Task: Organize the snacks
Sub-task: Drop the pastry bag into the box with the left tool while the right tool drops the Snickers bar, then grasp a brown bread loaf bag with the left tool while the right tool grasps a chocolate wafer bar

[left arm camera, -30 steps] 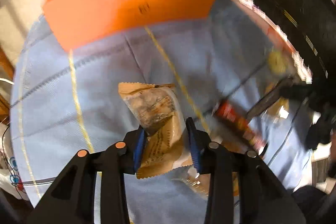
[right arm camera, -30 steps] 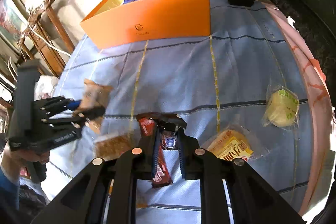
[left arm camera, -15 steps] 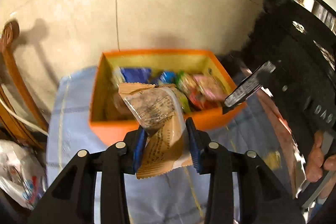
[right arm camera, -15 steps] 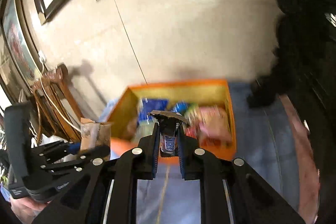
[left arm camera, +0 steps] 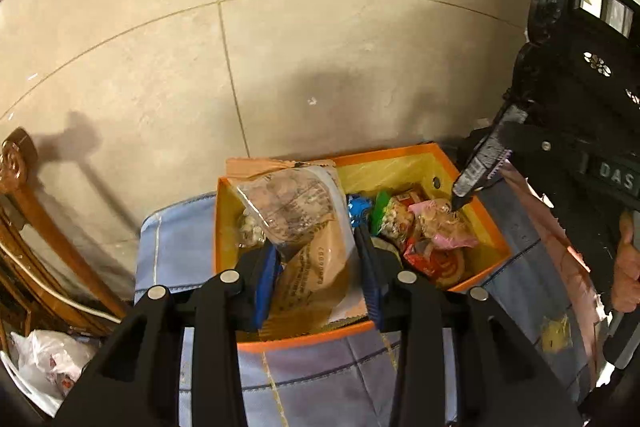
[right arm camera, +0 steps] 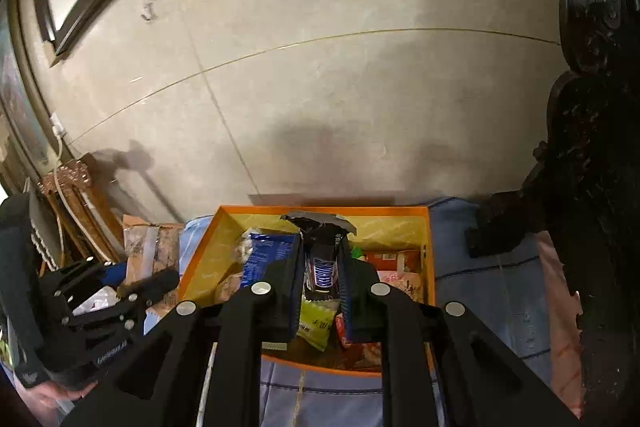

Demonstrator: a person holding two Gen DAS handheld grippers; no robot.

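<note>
My left gripper (left arm camera: 316, 259) is shut on a brown and clear snack packet (left arm camera: 304, 227) and holds it over the left part of the orange box (left arm camera: 478, 279). My right gripper (right arm camera: 320, 269) is shut on a dark chocolate bar (right arm camera: 322, 267) and holds it above the same orange box (right arm camera: 428, 251). The box holds several wrapped snacks, among them a pink packet (left arm camera: 444, 227) and a blue packet (right arm camera: 264, 255). The right gripper's tip with the bar also shows in the left wrist view (left arm camera: 476, 171), over the box's right side. The left gripper with its packet shows in the right wrist view (right arm camera: 132, 287).
The box stands on a light blue tablecloth (left arm camera: 320, 379) near a beige tiled wall (left arm camera: 280, 47). A yellow snack (left arm camera: 556, 335) lies on the cloth at right. Dark carved furniture (right arm camera: 592, 187) stands at right, a wooden chair (left arm camera: 40, 247) and a white bag (left arm camera: 48, 359) at left.
Both grippers have risen from the table with their snacks and moved forward to the orange box. They now hover over its inside; half a second ago they were just short of it.
</note>
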